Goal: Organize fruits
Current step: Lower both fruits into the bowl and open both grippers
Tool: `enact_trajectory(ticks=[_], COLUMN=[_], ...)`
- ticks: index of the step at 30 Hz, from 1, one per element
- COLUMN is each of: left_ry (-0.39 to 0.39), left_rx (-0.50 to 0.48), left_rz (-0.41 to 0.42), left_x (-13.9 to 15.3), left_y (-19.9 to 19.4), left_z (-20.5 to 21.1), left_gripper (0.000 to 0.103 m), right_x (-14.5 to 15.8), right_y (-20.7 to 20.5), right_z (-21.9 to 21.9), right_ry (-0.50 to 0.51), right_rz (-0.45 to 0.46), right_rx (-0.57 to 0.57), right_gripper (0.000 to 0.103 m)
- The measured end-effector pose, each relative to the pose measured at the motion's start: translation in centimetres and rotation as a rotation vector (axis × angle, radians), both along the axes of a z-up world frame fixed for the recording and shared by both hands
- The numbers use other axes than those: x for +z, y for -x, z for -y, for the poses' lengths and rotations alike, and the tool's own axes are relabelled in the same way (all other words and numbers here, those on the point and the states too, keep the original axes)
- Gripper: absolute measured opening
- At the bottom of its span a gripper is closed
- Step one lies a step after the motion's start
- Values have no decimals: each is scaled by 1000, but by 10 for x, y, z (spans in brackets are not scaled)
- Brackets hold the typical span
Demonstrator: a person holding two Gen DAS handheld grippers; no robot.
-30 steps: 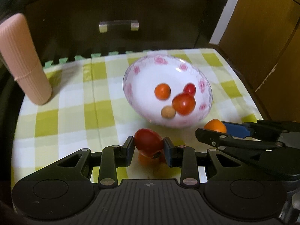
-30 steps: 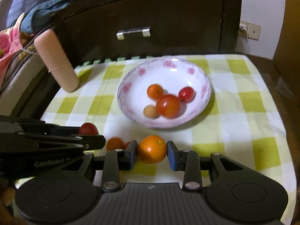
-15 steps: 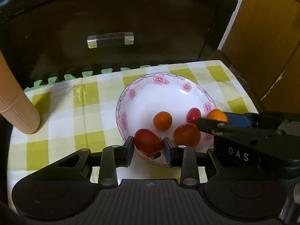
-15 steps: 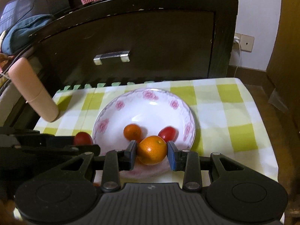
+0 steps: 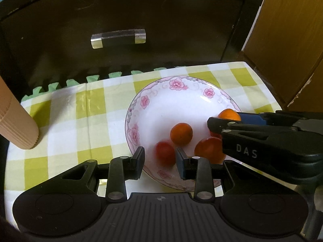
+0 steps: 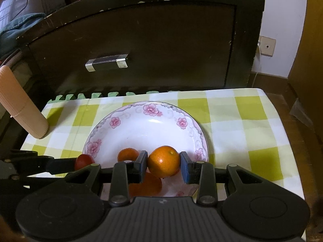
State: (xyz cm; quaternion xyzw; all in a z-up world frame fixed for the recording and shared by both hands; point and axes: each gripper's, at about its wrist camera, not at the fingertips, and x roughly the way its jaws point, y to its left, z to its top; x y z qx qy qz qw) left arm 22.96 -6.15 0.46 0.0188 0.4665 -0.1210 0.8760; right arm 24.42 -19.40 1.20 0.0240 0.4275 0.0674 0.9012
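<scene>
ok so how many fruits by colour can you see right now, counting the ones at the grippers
orange: 2, the held orange in the right gripper and the small orange in the bowl
red: 2, the blurred tomato at the open left gripper and the red sliver, mostly hidden
orange-red: 1, the big tomato
total: 5

left wrist: close above bowl (image 5: 139, 109), facing cabinet (image 5: 121, 20) | right wrist: same | shared: bowl, cabinet

Dark wooden cabinet (image 6: 141, 46) far, metal drawer handle (image 6: 106, 62), white wall (image 6: 282, 26) with socket (image 6: 266, 46) far right, brown wooden door (image 5: 288, 40) right.
</scene>
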Motion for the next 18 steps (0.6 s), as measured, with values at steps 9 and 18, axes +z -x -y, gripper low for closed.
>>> enact_trajectory(ticks=[9, 18], left_ry=[-13, -24], left_rx=[-1, -3], left_rz=[10, 26], left_x=[1, 3], left_y=[2, 6], left_z=[0, 2], left_gripper=[44, 48], right_x=[-2, 6], right_y=[-3, -2], right_z=[-5, -4], right_ry=[-2, -15], right_rz=[1, 27], right_rx=[3, -1], right_gripper=[33, 33])
